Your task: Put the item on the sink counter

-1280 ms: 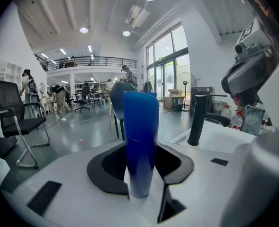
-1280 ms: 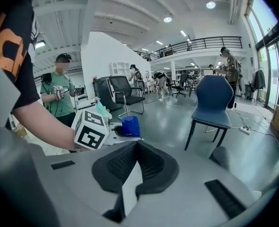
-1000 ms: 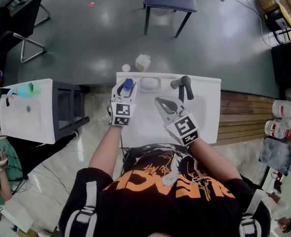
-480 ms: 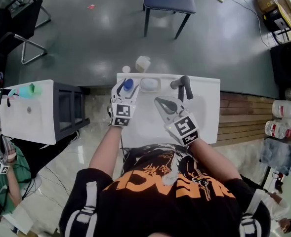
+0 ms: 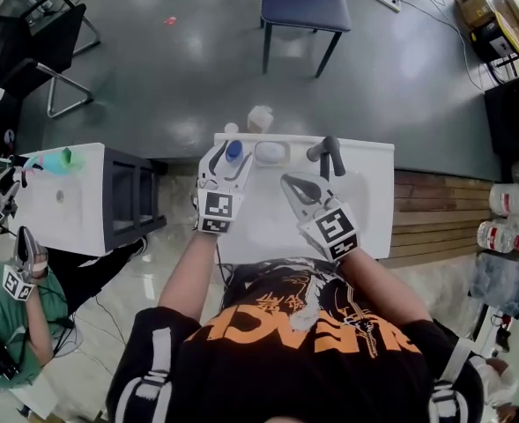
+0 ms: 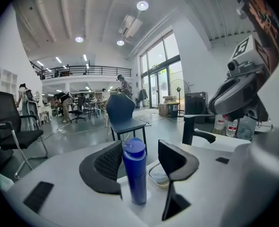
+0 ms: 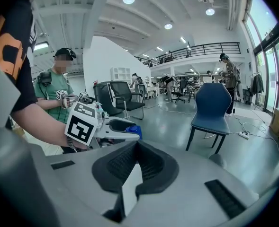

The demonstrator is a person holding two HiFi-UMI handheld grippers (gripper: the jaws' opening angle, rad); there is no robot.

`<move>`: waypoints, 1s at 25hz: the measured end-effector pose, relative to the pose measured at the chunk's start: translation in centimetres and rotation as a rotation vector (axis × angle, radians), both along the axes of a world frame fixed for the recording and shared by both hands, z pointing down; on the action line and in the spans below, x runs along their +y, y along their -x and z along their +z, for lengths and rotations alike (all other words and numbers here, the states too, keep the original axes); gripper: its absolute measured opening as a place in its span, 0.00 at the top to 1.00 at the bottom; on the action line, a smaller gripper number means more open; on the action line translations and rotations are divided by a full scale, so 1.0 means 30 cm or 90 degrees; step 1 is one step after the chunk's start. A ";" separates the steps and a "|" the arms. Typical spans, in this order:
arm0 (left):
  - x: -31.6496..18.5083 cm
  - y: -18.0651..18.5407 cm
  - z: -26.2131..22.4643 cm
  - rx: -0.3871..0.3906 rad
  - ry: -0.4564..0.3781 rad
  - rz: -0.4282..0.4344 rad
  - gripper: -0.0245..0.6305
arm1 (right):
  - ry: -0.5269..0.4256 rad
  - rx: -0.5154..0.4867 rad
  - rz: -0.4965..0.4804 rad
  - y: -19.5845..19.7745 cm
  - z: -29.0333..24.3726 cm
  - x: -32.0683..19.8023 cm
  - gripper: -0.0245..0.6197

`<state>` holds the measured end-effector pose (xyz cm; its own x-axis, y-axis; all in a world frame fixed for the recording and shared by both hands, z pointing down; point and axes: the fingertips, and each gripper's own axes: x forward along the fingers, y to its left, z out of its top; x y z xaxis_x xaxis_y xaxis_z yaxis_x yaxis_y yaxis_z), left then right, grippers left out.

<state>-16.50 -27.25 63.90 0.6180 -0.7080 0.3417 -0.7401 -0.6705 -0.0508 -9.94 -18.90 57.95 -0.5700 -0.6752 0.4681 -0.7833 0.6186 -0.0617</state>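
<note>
The blue bottle (image 5: 233, 152) stands upright on the sink counter (image 5: 375, 159) near its far left corner, just left of the soap dish (image 5: 270, 151). It sits between the two jaws of the left gripper (image 5: 230, 159). Those jaws have just been opening and now stand wide on either side of the bottle, closer on its left, with a clear gap on its right and neither pad pressing on it. The right gripper (image 5: 288, 182) hovers over the basin near the faucet (image 5: 328, 152), well apart from the bottle, its jaws clenched together on nothing.
</note>
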 end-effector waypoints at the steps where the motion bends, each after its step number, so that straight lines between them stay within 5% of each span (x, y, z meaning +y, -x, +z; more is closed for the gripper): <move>1: 0.010 -0.001 -0.011 0.002 -0.004 0.000 0.57 | -0.004 -0.001 0.001 0.000 -0.002 0.003 0.94; 12: 0.129 -0.020 -0.203 0.019 -0.049 -0.007 0.59 | -0.036 -0.027 0.025 -0.083 -0.091 0.072 0.94; 25: 0.322 -0.195 -0.441 0.052 -0.062 0.025 0.61 | -0.088 -0.059 0.070 -0.314 -0.209 0.193 0.94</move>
